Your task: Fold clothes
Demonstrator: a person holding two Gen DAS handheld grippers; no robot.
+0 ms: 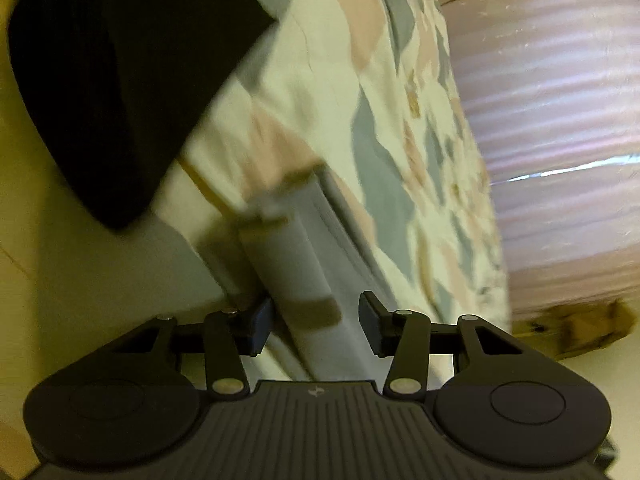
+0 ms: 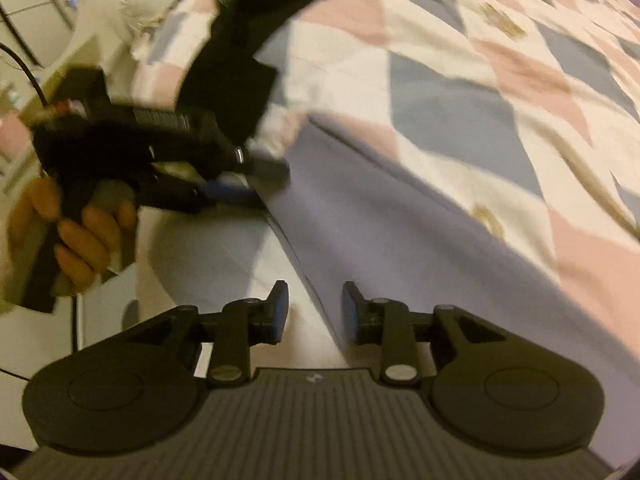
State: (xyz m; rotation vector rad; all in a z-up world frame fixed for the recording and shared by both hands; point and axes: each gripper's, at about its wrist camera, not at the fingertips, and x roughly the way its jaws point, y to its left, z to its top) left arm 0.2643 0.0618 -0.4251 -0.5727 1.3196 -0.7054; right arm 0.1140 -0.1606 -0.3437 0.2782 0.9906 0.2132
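Observation:
A grey garment (image 1: 296, 248) lies as a long folded strip on the patterned bedspread (image 1: 320, 100). It runs between the fingers of my left gripper (image 1: 315, 326), which stand apart without pinching it. In the right wrist view the same grey garment (image 2: 400, 232) spreads to the right. Its left edge passes between the jaws of my right gripper (image 2: 316, 308), which is open over a white sheet (image 2: 224, 256). My left gripper (image 2: 240, 196), held by a hand (image 2: 80, 240), has its tips at the garment's far corner. A black garment (image 1: 120, 80) lies further back, also seen from the right wrist as the black garment (image 2: 228, 80).
The bedspread (image 2: 480, 80) has pink, grey and cream diamonds and covers the right side. A pinkish striped surface (image 1: 560, 120) rises beyond the bed's edge. A black cable (image 2: 24, 64) trails from the left gripper near furniture at the far left.

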